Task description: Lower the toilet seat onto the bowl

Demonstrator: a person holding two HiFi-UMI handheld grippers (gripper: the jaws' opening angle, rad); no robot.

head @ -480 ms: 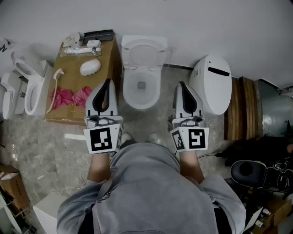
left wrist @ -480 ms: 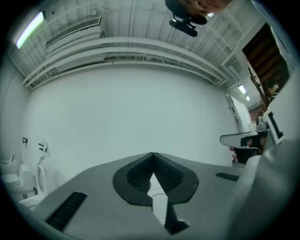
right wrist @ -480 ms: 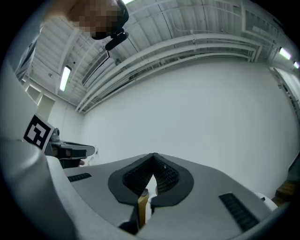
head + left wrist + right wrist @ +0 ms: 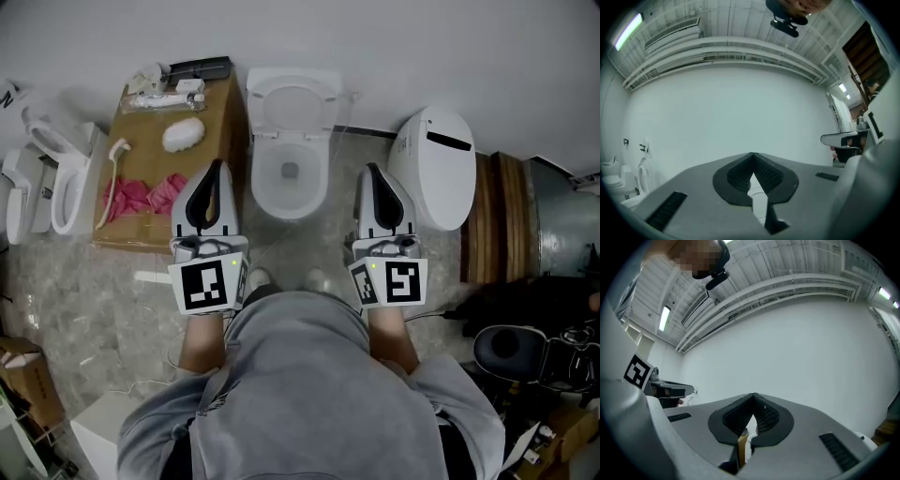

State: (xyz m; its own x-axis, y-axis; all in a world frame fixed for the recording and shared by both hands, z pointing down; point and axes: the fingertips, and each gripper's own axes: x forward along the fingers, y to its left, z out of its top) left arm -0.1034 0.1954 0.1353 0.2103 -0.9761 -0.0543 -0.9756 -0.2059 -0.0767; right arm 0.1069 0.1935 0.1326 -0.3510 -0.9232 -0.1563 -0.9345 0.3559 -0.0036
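The white toilet stands against the wall in the head view. Its seat (image 4: 292,101) is raised and leans back above the open bowl (image 4: 288,183). My left gripper (image 4: 217,165) hovers to the left of the bowl, shut and holding nothing. To the right of the bowl, my right gripper (image 4: 371,171) is also shut and holds nothing. Both point level toward the wall, short of the seat. The left gripper view shows closed jaws (image 4: 753,154) against bare wall. So does the right gripper view (image 4: 753,395). The toilet appears in neither gripper view.
A cardboard box (image 4: 216,117) with a pink cloth (image 4: 141,199) and white items sits left of the toilet. Another toilet (image 4: 47,178) stands at the far left. A white toilet part (image 4: 433,169) and wooden boards (image 4: 497,216) lie to the right. Dark clutter fills the lower right.
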